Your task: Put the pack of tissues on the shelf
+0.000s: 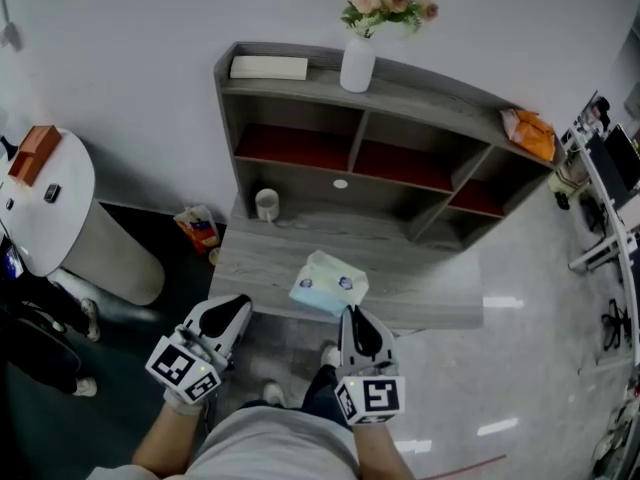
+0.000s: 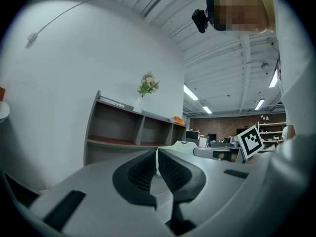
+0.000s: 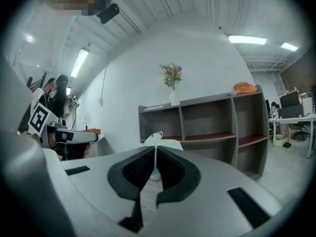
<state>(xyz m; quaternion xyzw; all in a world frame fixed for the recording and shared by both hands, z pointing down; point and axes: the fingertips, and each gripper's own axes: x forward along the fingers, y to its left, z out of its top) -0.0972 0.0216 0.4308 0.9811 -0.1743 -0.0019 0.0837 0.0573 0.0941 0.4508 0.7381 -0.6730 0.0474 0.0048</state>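
The pack of tissues point(image 1: 328, 283), pale blue and white, lies on the grey desk surface point(image 1: 430, 278) near its front edge, below the shelf point(image 1: 420, 86). My right gripper point(image 1: 350, 314) meets the pack's near corner. In the right gripper view its jaws point(image 3: 156, 154) are shut on a thin white flap of the pack point(image 3: 163, 143). My left gripper point(image 1: 240, 306) hovers at the desk's front left edge, apart from the pack. It point(image 2: 157, 154) is shut with nothing held, and the pack point(image 2: 185, 146) shows beyond it to the right.
The shelf's top board holds a flat book point(image 1: 268, 67), a white vase with flowers point(image 1: 357, 63) and an orange bag point(image 1: 530, 133). A white cup point(image 1: 266, 204) stands at the desk's back left. A round white table point(image 1: 45, 208) stands to the left, with a snack packet point(image 1: 198, 228) on the floor.
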